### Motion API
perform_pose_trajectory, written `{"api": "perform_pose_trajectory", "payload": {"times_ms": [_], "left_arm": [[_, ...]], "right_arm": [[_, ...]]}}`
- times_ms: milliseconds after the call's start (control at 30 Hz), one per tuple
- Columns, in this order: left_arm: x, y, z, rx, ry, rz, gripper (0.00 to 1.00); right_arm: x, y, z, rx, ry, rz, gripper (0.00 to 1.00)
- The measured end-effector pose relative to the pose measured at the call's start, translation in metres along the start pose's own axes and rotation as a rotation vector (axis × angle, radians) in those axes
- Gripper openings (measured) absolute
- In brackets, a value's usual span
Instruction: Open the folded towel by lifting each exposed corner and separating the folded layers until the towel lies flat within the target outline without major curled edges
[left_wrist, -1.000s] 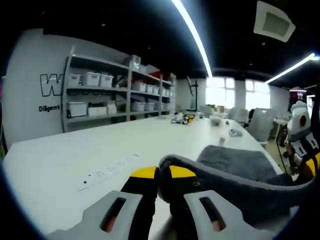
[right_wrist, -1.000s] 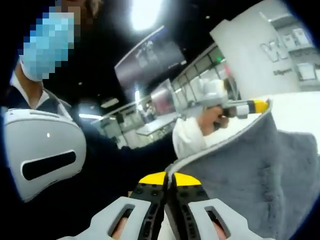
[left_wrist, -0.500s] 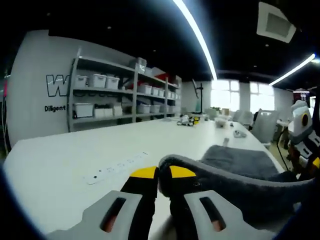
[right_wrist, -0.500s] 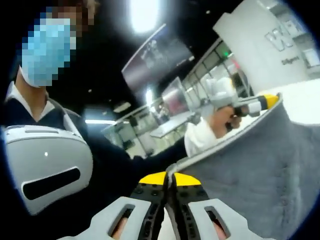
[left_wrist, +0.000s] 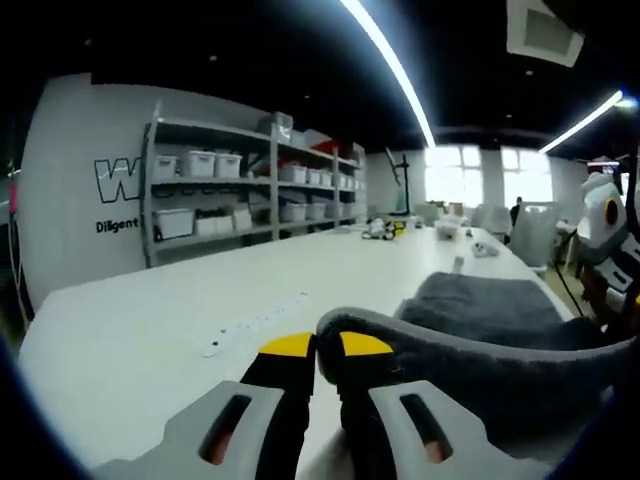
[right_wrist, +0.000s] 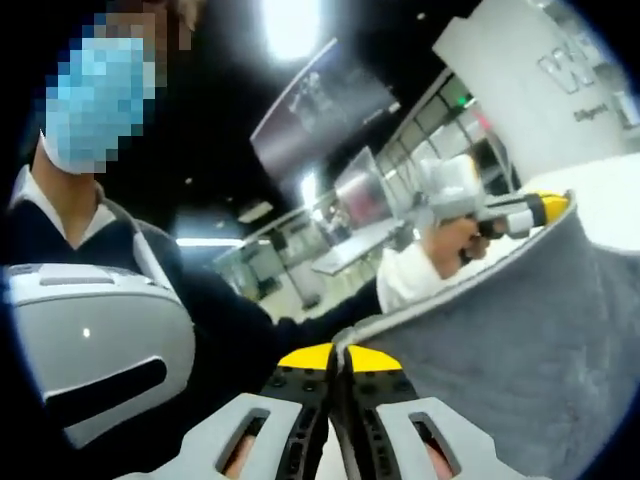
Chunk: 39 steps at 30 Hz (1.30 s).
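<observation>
A dark grey towel (left_wrist: 480, 340) is lifted at two corners above a white table (left_wrist: 150, 330). My left gripper (left_wrist: 316, 348) is shut on one corner, and the edge runs right from the yellow-tipped jaws. The rest of the cloth lies behind on the table. In the right gripper view, my right gripper (right_wrist: 335, 358) is shut on another corner of the towel (right_wrist: 500, 350), which spreads up to the right. At the far end of that edge the left gripper (right_wrist: 530, 212) shows in a person's hand (right_wrist: 455, 238), pinching the cloth.
Grey shelving (left_wrist: 230, 205) with white bins lines the wall. A white power strip (left_wrist: 250, 322) lies on the table left of the towel. Small objects (left_wrist: 385, 228) sit at the far end, office chairs (left_wrist: 530, 232) beyond. The person (right_wrist: 120, 300) stands close behind the right gripper.
Both grippers keep their hold on the towel. The views have shifted slightly; in the right gripper view the left gripper and the stretched edge have drifted right and the towel looks more spread.
</observation>
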<state>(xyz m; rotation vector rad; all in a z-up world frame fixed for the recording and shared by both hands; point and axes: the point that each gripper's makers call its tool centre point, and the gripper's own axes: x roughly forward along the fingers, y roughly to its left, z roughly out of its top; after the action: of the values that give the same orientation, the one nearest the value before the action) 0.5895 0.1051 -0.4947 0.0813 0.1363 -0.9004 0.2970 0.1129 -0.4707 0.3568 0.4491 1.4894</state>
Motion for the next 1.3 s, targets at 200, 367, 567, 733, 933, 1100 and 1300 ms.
{"api": "perform_pose_trajectory", "payload": {"times_ms": [200, 367, 567, 733, 933, 1100, 1300], "left_arm": [[-0.014, 0.004, -0.003, 0.039, 0.012, 0.009, 0.08], [-0.027, 0.015, -0.006, 0.031, 0.002, 0.056, 0.08], [-0.04, 0.023, -0.005, 0.035, -0.016, 0.087, 0.08], [-0.049, 0.03, -0.009, 0.031, -0.017, 0.105, 0.08], [-0.062, 0.039, -0.016, 0.003, -0.031, 0.127, 0.08], [-0.07, 0.046, -0.02, -0.013, -0.034, 0.142, 0.08], [-0.077, 0.051, -0.023, -0.05, -0.04, 0.157, 0.08]], "right_arm": [[0.013, 0.004, -0.005, 0.01, 0.037, 0.033, 0.0], [0.024, 0.003, -0.006, 0.014, 0.05, 0.05, 0.0], [0.035, 0.004, -0.004, 0.017, 0.055, 0.071, 0.0], [0.041, 0.006, -0.002, 0.018, 0.054, 0.087, 0.0], [0.048, 0.007, -0.002, 0.011, 0.06, 0.099, 0.0], [0.055, 0.005, -0.005, 0.018, 0.061, 0.102, 0.0], [0.07, 0.005, -0.01, 0.019, 0.083, 0.117, 0.0]]}}
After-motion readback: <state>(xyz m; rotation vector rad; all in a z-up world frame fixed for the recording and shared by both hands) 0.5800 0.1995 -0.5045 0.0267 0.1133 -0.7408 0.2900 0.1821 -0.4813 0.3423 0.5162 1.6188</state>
